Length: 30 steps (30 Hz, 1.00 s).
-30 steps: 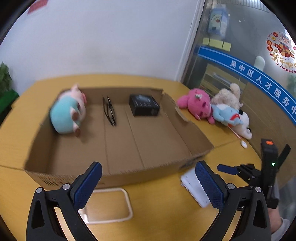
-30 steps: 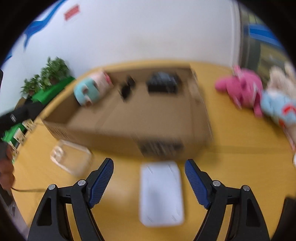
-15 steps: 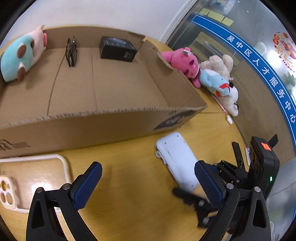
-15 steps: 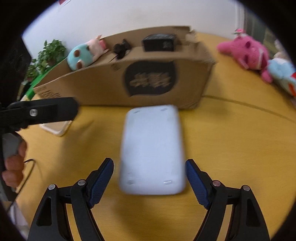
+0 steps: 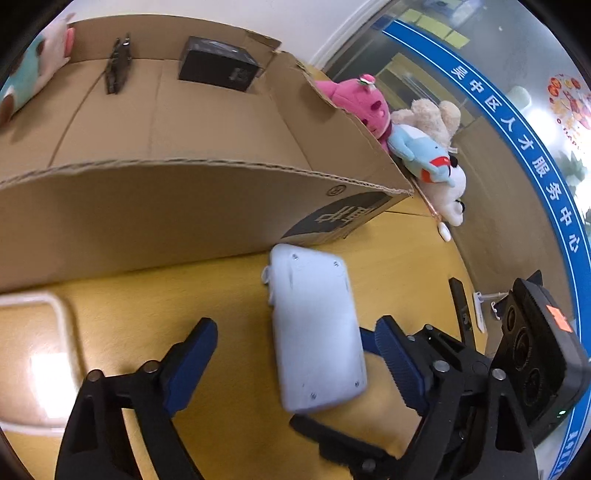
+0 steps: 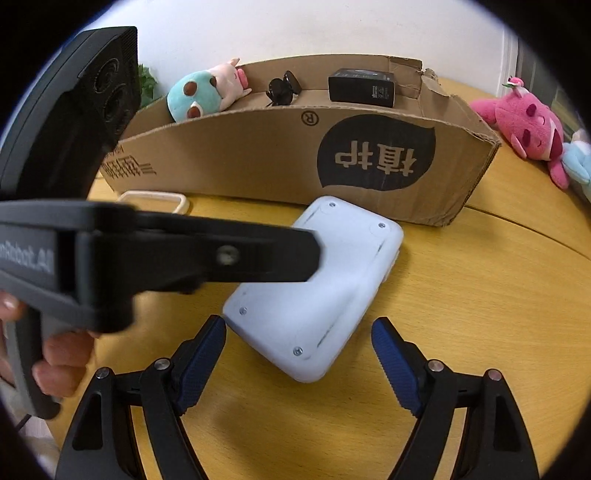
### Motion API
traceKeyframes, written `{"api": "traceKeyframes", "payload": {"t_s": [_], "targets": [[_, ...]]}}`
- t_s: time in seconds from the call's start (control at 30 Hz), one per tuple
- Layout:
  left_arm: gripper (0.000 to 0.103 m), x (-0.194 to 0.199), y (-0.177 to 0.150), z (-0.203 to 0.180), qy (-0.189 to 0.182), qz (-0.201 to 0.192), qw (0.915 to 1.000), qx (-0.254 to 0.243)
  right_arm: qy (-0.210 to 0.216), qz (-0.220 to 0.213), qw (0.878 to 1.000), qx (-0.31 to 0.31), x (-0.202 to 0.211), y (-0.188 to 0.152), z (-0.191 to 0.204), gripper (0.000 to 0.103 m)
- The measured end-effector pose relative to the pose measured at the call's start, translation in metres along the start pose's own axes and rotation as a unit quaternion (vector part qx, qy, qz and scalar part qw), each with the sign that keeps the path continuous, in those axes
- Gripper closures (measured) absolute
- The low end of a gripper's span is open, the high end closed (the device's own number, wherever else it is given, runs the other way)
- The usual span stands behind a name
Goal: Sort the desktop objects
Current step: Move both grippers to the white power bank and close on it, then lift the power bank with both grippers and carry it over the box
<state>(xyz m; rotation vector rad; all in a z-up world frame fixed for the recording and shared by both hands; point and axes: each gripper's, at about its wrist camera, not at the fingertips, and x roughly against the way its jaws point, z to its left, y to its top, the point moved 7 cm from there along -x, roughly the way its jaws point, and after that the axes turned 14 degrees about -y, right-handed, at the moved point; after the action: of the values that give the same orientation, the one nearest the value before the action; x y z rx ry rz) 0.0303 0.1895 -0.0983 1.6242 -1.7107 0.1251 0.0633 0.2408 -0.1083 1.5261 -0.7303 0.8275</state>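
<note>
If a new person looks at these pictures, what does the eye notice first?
First comes the white device, lying back-side up on the yellow table between both open claws, right claw and left claw. Behind it stands the wide cardboard box holding a teal plush and a black box.

A yellow wooden tabletop (image 6: 461,295) stands against a plain white wall (image 6: 295,29). A leafy green potted plant (image 6: 147,83) shows at the table's far left edge. To the right, a glass partition (image 5: 461,85) carries a curved blue band with white Chinese characters (image 5: 517,136), with small yellow sticky notes (image 5: 436,31) stuck above it and a round red-and-white festive window sticker (image 5: 570,99) beyond the band.
</note>
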Motion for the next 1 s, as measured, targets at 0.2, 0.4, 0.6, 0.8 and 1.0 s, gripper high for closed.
{"api": "traceKeyframes", "payload": {"t_s": [0.2, 0.4, 0.6, 0.8, 1.0], "targets": [[0.057, -0.015, 0.002, -0.006, -0.022, 0.022, 0.9995, -0.006, 0.013, -0.001, 1.000, -0.016, 0.000, 0.005, 0.002, 0.021], [0.067, -0.010, -0.010, -0.008, -0.007, 0.019, 0.9996, -0.021, 0.002, -0.003, 1.000, -0.006, 0.000, 0.003, 0.002, 0.026], [0.069, -0.005, -0.027, -0.015, -0.007, 0.016, 0.9997, -0.019, -0.003, -0.005, 1.000, -0.012, 0.005, -0.002, 0.001, 0.034], [0.075, 0.020, -0.023, -0.027, 0.017, -0.016, 0.9990, -0.039, -0.015, -0.027, 0.999, -0.009, 0.025, 0.003, 0.001, 0.059], [0.075, 0.043, -0.011, -0.032, 0.028, -0.041, 0.9973, -0.054, -0.010, -0.052, 0.999, -0.012, 0.038, 0.023, 0.001, 0.060]]}}
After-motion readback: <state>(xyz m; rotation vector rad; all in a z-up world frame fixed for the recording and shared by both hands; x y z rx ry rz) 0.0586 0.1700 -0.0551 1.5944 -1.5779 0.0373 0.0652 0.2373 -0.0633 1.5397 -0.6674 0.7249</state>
